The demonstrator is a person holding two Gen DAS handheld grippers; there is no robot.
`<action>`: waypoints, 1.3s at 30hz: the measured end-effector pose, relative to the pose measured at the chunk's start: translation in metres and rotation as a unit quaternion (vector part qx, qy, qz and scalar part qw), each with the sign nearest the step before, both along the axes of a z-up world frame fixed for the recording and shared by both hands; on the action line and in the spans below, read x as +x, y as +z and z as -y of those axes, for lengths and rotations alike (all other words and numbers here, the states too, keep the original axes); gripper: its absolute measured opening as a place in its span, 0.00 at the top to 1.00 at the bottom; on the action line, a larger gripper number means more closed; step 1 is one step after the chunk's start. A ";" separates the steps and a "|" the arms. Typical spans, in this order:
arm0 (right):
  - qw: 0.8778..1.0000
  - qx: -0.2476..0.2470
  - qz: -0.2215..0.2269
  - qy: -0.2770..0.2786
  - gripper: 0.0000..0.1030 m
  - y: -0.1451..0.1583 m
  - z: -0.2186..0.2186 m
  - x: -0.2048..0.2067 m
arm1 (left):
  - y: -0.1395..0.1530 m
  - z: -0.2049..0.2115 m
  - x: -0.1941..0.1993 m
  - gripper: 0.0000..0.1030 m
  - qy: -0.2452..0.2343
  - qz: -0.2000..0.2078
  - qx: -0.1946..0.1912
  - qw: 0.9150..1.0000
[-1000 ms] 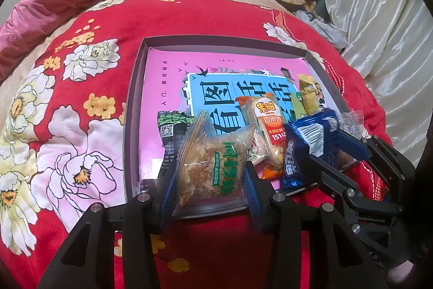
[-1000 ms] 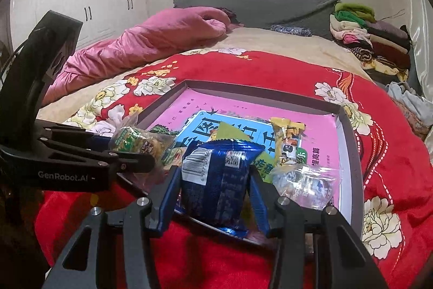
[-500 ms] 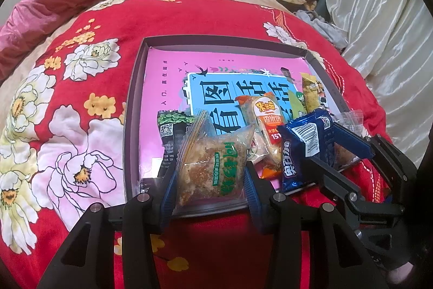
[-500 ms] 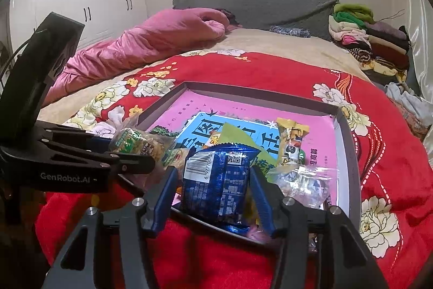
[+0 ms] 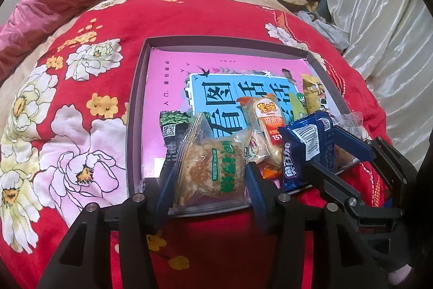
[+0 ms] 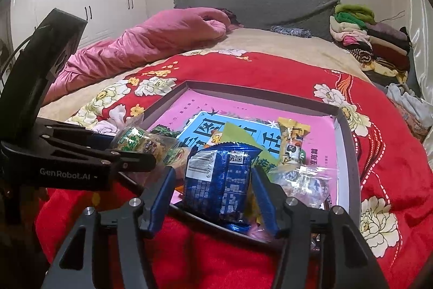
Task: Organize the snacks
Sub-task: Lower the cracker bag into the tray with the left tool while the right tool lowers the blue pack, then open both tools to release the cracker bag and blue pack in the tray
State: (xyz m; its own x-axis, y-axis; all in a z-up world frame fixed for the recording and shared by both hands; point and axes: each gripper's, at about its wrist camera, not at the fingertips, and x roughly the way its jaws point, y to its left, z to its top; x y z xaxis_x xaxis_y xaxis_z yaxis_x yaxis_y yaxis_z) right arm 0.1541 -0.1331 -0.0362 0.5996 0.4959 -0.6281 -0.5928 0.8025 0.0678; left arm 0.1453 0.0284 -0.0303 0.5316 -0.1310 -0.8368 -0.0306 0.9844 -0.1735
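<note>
A shallow grey tray (image 5: 135, 110) (image 6: 349, 132) with a pink book in it lies on the red flowered blanket. My left gripper (image 5: 208, 175) is shut on a clear packet of brown cake with green print (image 5: 213, 167), held over the tray's near edge; that packet also shows in the right wrist view (image 6: 143, 142). My right gripper (image 6: 213, 188) is shut on a blue snack packet (image 6: 219, 180), held over the tray's near right corner, also seen in the left wrist view (image 5: 303, 148). An orange rice-cracker packet (image 5: 268, 121), a dark green packet (image 5: 173, 126), a yellow bar (image 6: 292, 142) and a clear packet (image 6: 303, 183) lie in the tray.
A pink quilt (image 6: 151, 50) lies at the far left of the bed. Folded clothes (image 6: 373, 45) are stacked at the far right by a grey headboard (image 6: 254, 4). White curtains (image 5: 379, 18) hang on the right.
My right gripper has lifted the blue packet a little and moved it left, towards the left gripper. The left gripper and its cake packet have stayed still.
</note>
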 end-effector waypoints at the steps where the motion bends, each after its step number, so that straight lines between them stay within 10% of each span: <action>1: 1.000 0.000 0.000 0.001 0.44 0.000 0.000 0.000 | 0.000 0.000 0.000 0.44 0.001 0.000 -0.001 1.000; 14: 1.000 -0.001 0.022 -0.007 0.36 0.009 0.006 -0.008 | 0.005 0.005 -0.005 0.26 -0.001 0.008 0.015 1.000; 39: 0.998 0.011 0.036 -0.046 0.23 0.019 0.024 -0.006 | 0.011 0.005 -0.007 0.24 0.003 0.017 0.016 1.000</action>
